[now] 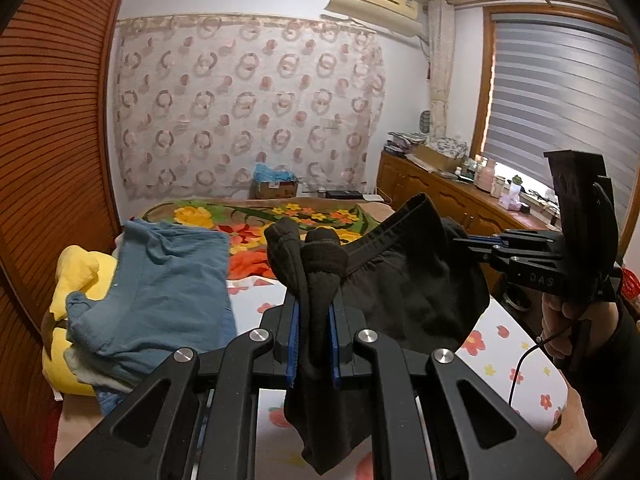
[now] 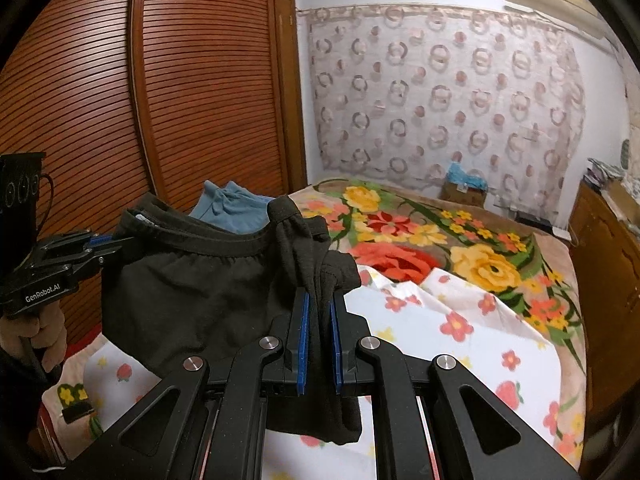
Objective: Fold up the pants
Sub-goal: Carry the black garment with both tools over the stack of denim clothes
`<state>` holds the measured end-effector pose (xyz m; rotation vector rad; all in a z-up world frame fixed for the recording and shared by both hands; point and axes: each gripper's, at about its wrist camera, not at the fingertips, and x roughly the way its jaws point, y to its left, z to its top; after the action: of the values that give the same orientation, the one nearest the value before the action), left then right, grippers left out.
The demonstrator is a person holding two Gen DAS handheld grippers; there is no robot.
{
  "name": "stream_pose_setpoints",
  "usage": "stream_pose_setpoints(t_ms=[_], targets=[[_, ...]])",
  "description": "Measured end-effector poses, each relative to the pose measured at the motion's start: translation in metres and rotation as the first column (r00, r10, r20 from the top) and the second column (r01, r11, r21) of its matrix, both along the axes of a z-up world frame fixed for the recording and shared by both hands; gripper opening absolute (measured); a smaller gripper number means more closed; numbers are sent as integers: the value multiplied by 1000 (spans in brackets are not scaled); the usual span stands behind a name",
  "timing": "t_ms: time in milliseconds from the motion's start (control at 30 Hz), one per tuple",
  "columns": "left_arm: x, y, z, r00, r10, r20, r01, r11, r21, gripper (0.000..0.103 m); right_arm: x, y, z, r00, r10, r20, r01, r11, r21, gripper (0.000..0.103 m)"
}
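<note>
Pants point(image 1: 408, 280), black and seemingly fleece, hang in the air above the bed point(image 2: 460, 344), their elastic waistband stretched between the left tongs point(image 1: 314, 320) and the right tongs point(image 2: 318, 320), each clenched on a bunched end of that band. To do this step well, I judge both grips should stay firm and level so the band stays taut. How the legs hang below is out of view, so they should be lowered slowly onto the flowered sheet, well clear of the blue garment point(image 1: 168, 280).
</note>
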<state>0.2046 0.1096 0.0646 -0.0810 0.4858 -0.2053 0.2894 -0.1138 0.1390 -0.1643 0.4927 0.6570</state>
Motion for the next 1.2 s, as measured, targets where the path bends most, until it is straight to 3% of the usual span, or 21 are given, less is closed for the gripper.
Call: stream_pose_setpoints(t_ms=[367,800,1200], targets=[[14,41,1,995,93,19,-93,996,-7,13,52,41,10,995,89,38,-88,996,-23,10],[27,68,5,985,163,50,-163,987,-8,13,85,70,11,984,153,93,-150,988,-39,10],[30,93,-22,964,264,4,-263,962,-74,13,127,107,-4,967,229,108,-221,972,-78,10]])
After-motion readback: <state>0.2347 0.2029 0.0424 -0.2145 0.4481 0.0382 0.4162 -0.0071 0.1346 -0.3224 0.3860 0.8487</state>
